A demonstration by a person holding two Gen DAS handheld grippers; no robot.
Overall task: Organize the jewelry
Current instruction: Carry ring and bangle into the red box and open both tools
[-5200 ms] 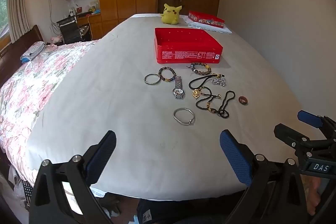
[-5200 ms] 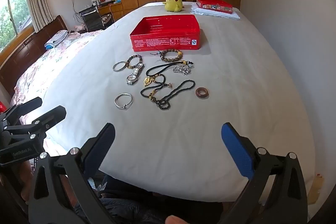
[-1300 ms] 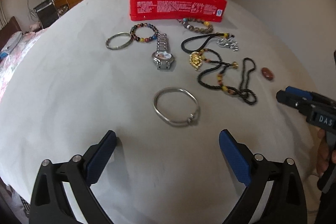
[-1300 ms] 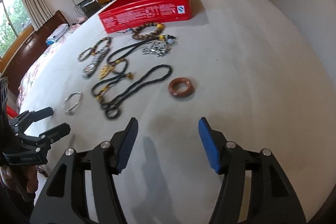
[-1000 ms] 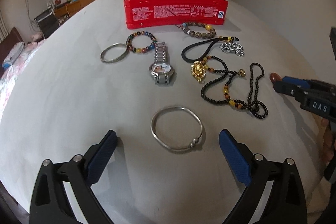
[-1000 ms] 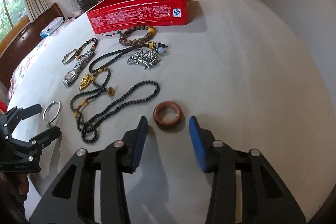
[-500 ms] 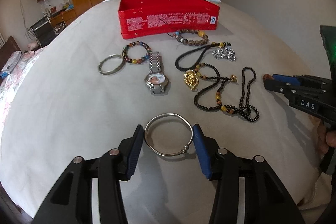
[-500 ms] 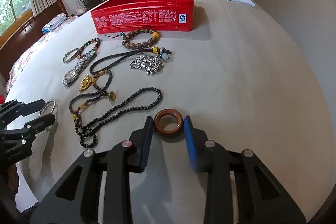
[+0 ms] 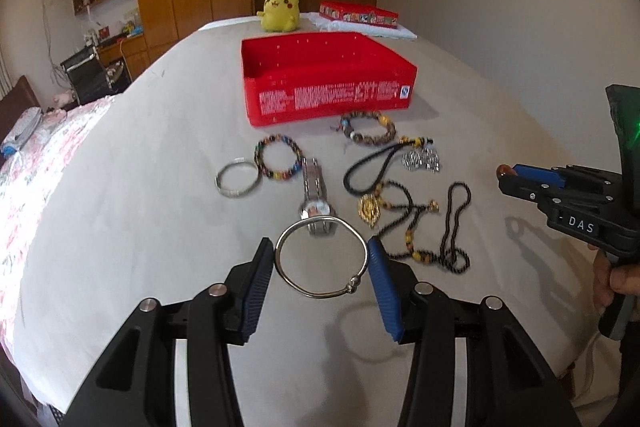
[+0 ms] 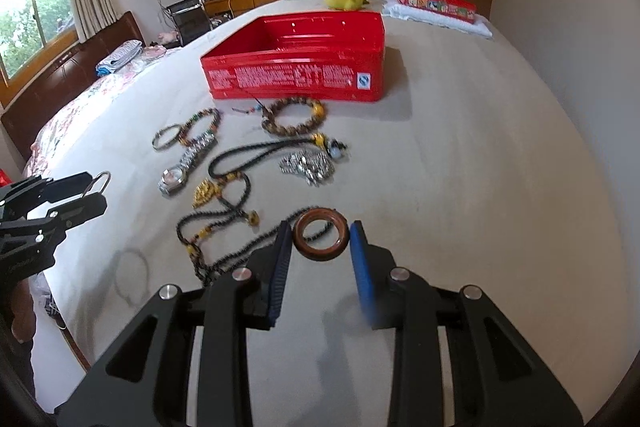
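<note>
- Left wrist view: the left gripper (image 9: 321,259) was clenched on the silver bangle (image 9: 321,259), its blue pads pressing the ring from both sides. The bangle hung clear of the white bed (image 9: 120,187), casting its own shadow on the sheet below.
- Same view: the red tin (image 9: 332,95) stood open further up the bed, with the beaded bracelets (image 9: 278,161), the watch (image 9: 316,205) and the black necklaces (image 9: 420,219) spread between it and the gripper.
- Same view: the right gripper (image 9: 505,175) showed at the right edge with a brown ring at its tip.
- Right wrist view: the right gripper (image 10: 320,239) was grasping the brown ring (image 10: 320,235) across its width, lifted off the sheet above the bead necklace (image 10: 224,223).
- Same view: the left gripper (image 10: 98,189) appeared at the left edge with the bangle in its tip.
- Judgement: both picks looked done, and the step in hand was the carry to the tin.
- The next move would call for bringing each gripper forward over the tin's near wall, keeping the pieces clear of the loose jewelry below, then releasing inside.
</note>
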